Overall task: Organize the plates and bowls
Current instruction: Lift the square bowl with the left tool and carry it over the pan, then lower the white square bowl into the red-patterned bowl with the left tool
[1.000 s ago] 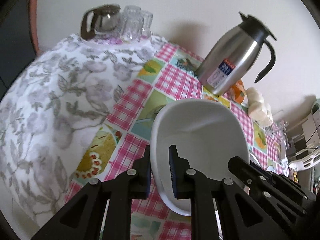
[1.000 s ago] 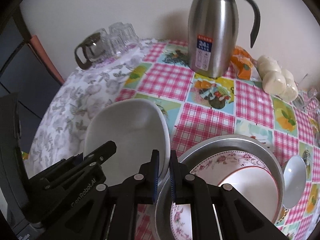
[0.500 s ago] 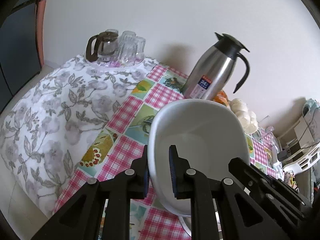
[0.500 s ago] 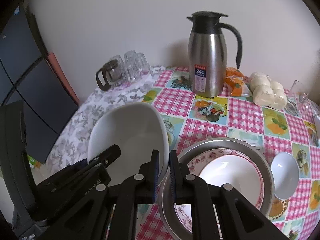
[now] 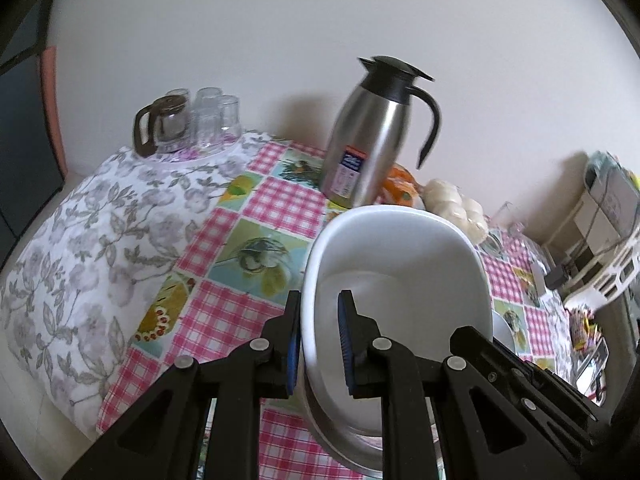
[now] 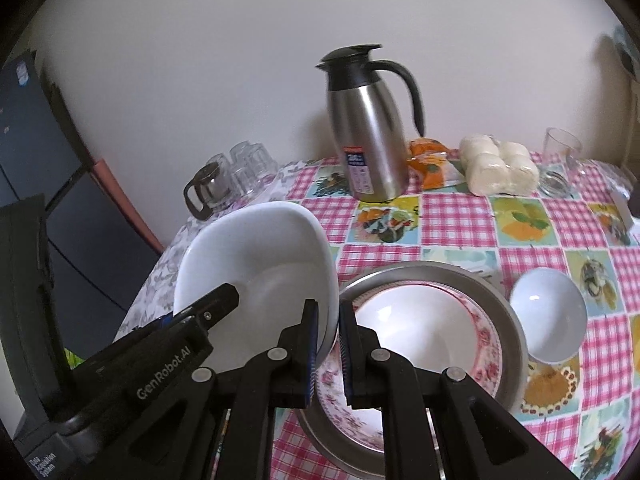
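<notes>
Both grippers hold one large white dish [image 5: 400,272] above the table. My left gripper [image 5: 320,328] is shut on its left rim. My right gripper [image 6: 329,332] is shut on its right rim, and the dish shows in the right wrist view [image 6: 256,276] as well. Below and to the right, a floral-rimmed plate [image 6: 420,344] lies inside a metal basin [image 6: 508,320]. A small white bowl [image 6: 548,320] sits on the checked tablecloth right of the basin.
A steel thermos jug [image 6: 368,136] stands at the back. A glass coffee pot and upturned glasses [image 6: 232,176] stand at the back left. Orange packets [image 6: 430,160], wrapped white buns [image 6: 496,168] and a glass [image 6: 560,148] lie at the back right.
Both grippers have risen and pulled back with the white dish held between them. More of the table, the wall and the basin has come into view.
</notes>
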Tool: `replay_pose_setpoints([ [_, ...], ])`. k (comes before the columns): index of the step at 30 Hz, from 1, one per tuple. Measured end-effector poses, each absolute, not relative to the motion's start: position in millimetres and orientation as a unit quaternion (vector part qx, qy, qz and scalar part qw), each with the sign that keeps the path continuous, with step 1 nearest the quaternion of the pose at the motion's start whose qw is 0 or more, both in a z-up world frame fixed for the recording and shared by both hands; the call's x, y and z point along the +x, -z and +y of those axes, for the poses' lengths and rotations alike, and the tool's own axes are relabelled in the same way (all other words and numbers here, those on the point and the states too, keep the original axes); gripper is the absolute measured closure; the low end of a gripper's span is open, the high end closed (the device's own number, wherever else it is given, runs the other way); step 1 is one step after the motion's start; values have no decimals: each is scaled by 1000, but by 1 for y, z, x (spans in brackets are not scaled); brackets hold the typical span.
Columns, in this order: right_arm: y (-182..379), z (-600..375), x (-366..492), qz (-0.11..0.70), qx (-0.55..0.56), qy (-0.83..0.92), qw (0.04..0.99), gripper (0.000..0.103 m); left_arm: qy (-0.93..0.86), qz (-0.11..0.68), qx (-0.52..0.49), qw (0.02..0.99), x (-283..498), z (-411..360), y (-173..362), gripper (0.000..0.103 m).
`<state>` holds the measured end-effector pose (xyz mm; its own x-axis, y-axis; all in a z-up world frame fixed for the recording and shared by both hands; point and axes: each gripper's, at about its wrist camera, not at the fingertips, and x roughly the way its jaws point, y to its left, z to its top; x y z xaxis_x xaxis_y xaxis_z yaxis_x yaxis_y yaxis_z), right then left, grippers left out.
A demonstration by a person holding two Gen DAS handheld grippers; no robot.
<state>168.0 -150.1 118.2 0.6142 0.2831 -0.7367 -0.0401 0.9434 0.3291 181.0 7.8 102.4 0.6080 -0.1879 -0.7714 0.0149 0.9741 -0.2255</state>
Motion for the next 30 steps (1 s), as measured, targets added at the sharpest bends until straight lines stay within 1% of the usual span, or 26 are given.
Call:
replay_pose_setpoints([
  [18,-110,-239,138,402,211,-36,891,92,127,445,-44,886,169,-74,-99,87],
  [30,-107,-243,139,406,210,-36,889,91,126,453,-44,882,173,-74,-92,87],
])
